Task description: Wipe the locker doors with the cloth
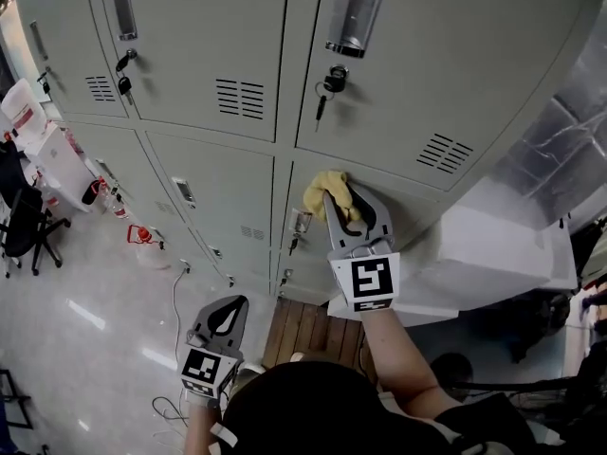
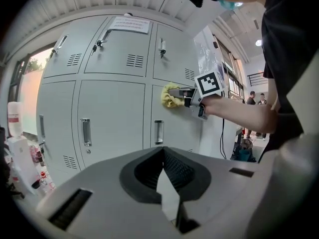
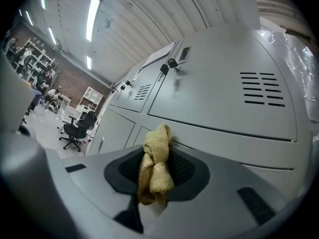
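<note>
A yellow cloth (image 1: 327, 193) is bunched in my right gripper (image 1: 343, 205), which is shut on it and presses it against a grey locker door (image 1: 408, 202) just under the seam below the upper right door (image 1: 446, 74). In the right gripper view the cloth (image 3: 155, 164) hangs between the jaws and its top touches the door (image 3: 224, 138). From the left gripper view the cloth (image 2: 170, 95) shows on the right column of lockers. My left gripper (image 1: 224, 320) hangs low, away from the lockers, jaws shut and empty (image 2: 167, 195).
Keys (image 1: 329, 85) hang from the upper right door's lock, another set (image 1: 123, 72) from the door to its left. A white box (image 1: 493, 254) stands to the right of the lockers. An office chair (image 1: 24, 226) and bottles (image 1: 140, 234) are on the floor at left.
</note>
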### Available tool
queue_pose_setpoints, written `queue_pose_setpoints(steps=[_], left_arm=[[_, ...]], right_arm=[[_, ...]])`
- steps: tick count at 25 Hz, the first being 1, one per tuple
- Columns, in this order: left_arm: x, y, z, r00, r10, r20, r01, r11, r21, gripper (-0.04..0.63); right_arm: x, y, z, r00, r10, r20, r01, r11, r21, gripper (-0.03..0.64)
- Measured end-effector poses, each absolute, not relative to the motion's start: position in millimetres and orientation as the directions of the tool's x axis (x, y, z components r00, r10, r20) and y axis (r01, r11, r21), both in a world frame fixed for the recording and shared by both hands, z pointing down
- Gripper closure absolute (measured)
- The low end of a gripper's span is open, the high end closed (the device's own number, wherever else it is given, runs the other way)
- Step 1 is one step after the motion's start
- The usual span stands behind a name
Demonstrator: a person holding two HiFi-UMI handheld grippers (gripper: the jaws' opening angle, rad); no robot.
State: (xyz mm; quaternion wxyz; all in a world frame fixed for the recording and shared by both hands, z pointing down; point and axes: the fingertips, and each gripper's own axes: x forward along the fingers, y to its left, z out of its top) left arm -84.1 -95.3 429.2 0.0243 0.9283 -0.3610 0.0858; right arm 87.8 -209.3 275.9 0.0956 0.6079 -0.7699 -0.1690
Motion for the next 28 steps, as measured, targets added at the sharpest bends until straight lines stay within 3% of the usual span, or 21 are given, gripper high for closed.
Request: queue_pose_setpoints(steps=[28], left_arm=[[25.8,-86.5,442.0,0.886,-0.419,0.199,-0.433,-0.901,0.028,0.588]], right_arm=[[247.8,-140.5,291.0,0.055,-0.998,-0.003,-0.982,-0.055,0.181,0.5]])
